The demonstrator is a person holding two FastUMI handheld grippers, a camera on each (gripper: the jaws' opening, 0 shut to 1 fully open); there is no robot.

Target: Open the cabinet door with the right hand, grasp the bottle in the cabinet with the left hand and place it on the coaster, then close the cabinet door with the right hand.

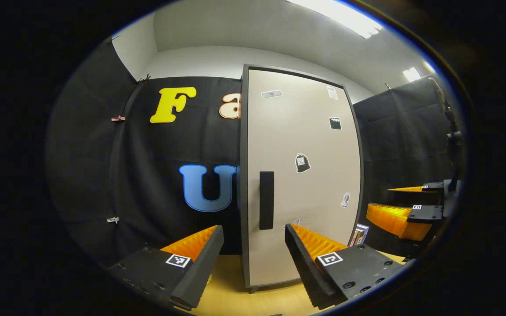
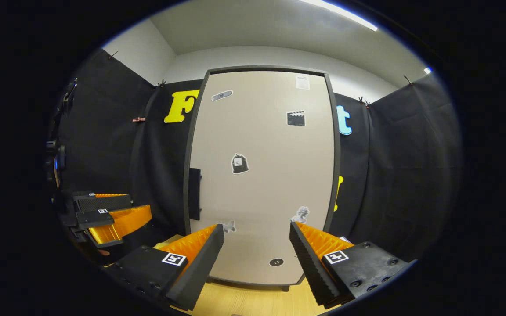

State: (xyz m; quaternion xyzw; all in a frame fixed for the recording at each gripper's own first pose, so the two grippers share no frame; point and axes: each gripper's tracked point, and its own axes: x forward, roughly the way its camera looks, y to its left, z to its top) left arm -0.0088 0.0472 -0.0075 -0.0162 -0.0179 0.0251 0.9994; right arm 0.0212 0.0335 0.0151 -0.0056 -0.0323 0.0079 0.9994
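Observation:
A tall beige cabinet (image 1: 305, 175) with a dark frame stands on the wooden table, its door (image 2: 264, 175) shut and dotted with small stickers. A dark vertical handle (image 1: 266, 200) sits at the door's left edge, also seen as the handle (image 2: 195, 193) in the right gripper view. My left gripper (image 1: 253, 239) hovers open in front of the handle, apart from it. My right gripper (image 2: 256, 235) is open too, facing the lower middle of the door with nothing between its fingers. Each view catches the other gripper off to the side: the right gripper (image 1: 404, 210), the left gripper (image 2: 110, 217).
The light wooden tabletop (image 1: 235, 289) runs under the cabinet. A small boxed item (image 1: 359, 234) leans by the cabinet's right foot. Black cloth walls close in on both sides and behind.

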